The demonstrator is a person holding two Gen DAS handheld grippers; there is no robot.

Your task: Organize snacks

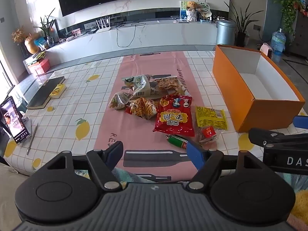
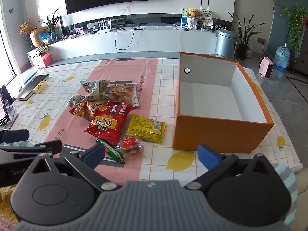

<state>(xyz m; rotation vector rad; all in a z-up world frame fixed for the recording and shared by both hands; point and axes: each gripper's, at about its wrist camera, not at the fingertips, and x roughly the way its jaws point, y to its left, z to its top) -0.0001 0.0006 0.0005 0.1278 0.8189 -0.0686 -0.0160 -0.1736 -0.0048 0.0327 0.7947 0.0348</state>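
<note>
- A heap of snack packets is lying on the pink runner (image 1: 154,65) in the middle of the table, all of them outside the orange box (image 2: 221,132).
- The big red bag (image 1: 174,115) is sitting at the near side of the heap, overlapping the red-and-orange packet of sticks (image 1: 142,108) to its left.
- Farther back, a pale green-grey bag (image 1: 139,86) is leaning over a clear pack of brown crackers (image 1: 169,84), with a small greenish packet (image 1: 119,101) lying at the left edge.
- The yellow packet (image 2: 146,128) is lying flat just right of the red bag, between the heap and the box.
- In front of these, a green sausage stick (image 2: 110,149) and a small clear packet with a red label (image 2: 130,143) are lying side by side at the runner's edge.
- The orange box is standing open and upright on the lemon-print tablecloth (image 2: 181,161), its white inside showing nothing in it.
- The left gripper (image 1: 155,155) is hanging low over the near end of the runner, released wide, with nothing between its blue pads.
- The right gripper (image 2: 152,156) is hovering near the box's front corner, likewise spread wide and gripping nothing.
- Off to the left, a dark book (image 1: 45,92), a yellow block (image 1: 57,90), a propped phone (image 1: 14,119) and a pen (image 1: 32,138) are resting on the cloth.
</note>
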